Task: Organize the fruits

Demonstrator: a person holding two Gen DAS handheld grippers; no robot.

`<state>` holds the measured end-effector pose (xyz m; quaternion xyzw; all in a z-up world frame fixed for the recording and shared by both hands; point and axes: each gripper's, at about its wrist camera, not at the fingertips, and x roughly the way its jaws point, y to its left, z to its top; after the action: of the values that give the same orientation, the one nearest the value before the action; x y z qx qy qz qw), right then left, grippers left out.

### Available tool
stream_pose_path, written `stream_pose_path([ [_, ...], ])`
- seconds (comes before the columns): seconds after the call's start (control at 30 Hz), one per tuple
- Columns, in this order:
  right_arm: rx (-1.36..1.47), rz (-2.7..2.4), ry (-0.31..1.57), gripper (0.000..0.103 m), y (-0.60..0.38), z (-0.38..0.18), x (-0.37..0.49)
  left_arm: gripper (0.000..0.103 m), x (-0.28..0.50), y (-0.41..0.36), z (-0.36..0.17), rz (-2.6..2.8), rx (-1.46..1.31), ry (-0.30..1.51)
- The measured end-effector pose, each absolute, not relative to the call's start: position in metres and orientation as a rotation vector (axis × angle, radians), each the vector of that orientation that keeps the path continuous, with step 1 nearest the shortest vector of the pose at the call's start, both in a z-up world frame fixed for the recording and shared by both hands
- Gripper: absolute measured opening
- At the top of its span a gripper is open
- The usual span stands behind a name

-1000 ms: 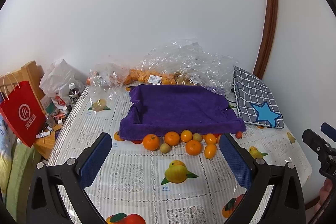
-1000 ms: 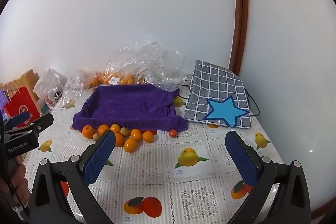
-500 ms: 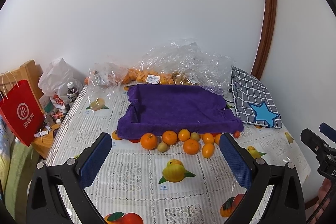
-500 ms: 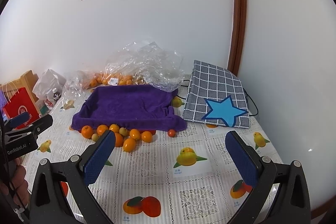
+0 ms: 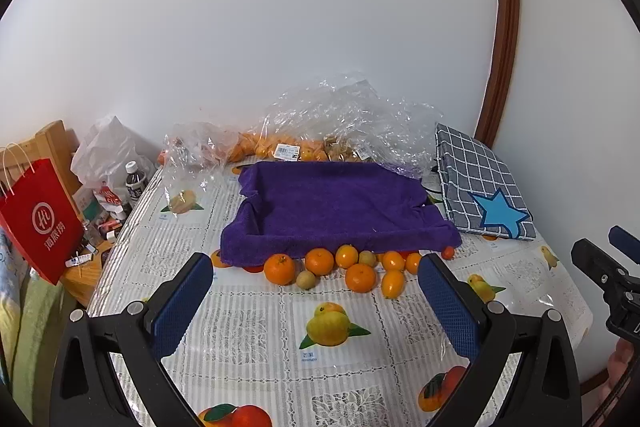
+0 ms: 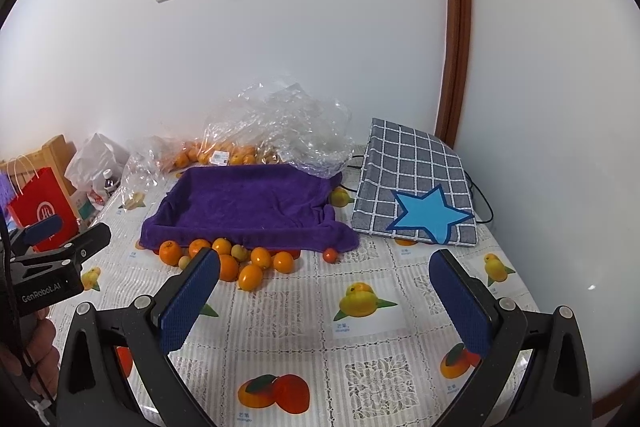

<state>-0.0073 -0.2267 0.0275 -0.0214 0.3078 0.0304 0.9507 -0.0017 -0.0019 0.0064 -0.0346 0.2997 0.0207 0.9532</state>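
The purple towel (image 5: 336,211) is seen to be plush, matt cloth, while the tablecloth (image 5: 256,327) is covered in glossy clear plastic. The bags (image 5: 352,115) are made of crinkled, shiny film. The oranges (image 5: 280,269) are finished in dimpled, slightly glossy skin — the checked cushion (image 6: 416,187) in woven fabric.

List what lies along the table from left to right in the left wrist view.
red paper bag → dark-capped bottle → purple towel-lined tray → checked cushion with blue star → right gripper
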Motion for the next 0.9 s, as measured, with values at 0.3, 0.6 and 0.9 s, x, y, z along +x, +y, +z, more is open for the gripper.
stream_pose_path([
  [0.3, -0.042, 0.062, 0.618, 0.103, -0.2241, 0.0289, -0.0095, 0.103, -0.0027, -0.0026, 0.0063, 0.044, -0.072, 0.606],
  [0.6, -0.051, 0.056, 0.617, 0.103, -0.2236, 0.0276, -0.0097, 0.103, -0.0040, -0.0031, 0.0065, 0.039, -0.075, 0.609],
  [0.9, -0.058, 0.054, 0.611, 0.103, -0.2231, 0.0260, -0.0130, 0.103, -0.0038, -0.0039, 0.0031, 0.032, -0.083, 0.614],
])
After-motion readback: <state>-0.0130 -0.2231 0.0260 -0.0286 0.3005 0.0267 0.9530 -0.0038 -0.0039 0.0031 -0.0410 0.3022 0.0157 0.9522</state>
